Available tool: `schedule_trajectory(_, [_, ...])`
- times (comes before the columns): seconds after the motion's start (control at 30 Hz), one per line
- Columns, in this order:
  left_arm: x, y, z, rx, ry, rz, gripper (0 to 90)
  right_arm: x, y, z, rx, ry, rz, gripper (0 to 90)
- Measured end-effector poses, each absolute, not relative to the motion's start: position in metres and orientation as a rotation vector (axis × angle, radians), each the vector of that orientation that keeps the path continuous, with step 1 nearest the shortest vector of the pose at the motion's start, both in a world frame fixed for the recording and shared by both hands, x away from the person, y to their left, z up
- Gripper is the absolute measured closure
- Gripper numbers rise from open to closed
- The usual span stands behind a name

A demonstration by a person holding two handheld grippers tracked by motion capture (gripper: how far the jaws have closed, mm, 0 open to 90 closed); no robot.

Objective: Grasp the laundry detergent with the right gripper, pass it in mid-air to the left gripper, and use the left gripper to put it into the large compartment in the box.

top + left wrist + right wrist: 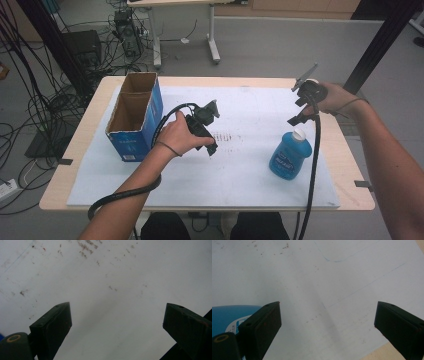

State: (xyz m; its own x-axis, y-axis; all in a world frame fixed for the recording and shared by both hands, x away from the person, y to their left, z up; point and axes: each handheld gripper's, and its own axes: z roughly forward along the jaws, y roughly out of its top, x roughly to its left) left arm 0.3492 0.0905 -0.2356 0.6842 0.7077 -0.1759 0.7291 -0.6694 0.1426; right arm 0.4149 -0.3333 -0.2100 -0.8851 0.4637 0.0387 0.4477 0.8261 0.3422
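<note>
A blue bottle (290, 155) with a white cap lies on the white sheet (240, 175) at the right. My right gripper (296, 120) hovers just behind its cap, open and empty; in the right gripper view a slice of the blue bottle (229, 315) shows behind the left jaw. My left gripper (212, 149) is held over the middle of the sheet, to the right of an open blue cardboard box (136, 116). Its jaws stand wide apart over the bare, speckled sheet (112, 290) with nothing between them.
The wooden table (345, 160) ends close beyond the sheet on the right. A black cable (313, 165) hangs from the right gripper past the bottle. Another cable (125, 192) loops under the left forearm. Desk legs and tangled wires crowd the floor behind.
</note>
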Motion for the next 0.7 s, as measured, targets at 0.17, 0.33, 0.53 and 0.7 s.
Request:
schedule_trajectory(0.17, [0.3495,0.0907,-0.2366,2.697,1.164,-0.158,8.9,0.4144,-0.3338,-0.2109,0.749,2.957,0.542,7.0])
schedule_trajectory(0.33, [0.3497,0.0918,-0.2366,2.694,1.166,-0.162,8.8,0.4141,-0.3335,-0.2099,0.742,2.951,0.54,7.0])
schedule_trajectory(0.53, [0.3495,0.0923,-0.2366,2.696,1.17,-0.159,8.8,0.4139,-0.3344,-0.2095,0.745,2.95,0.533,7.0])
schedule_trajectory(0.7, [0.3494,0.0919,-0.2364,2.702,1.167,-0.16,8.8,0.4105,-0.3394,-0.2071,0.752,2.938,0.537,7.1])
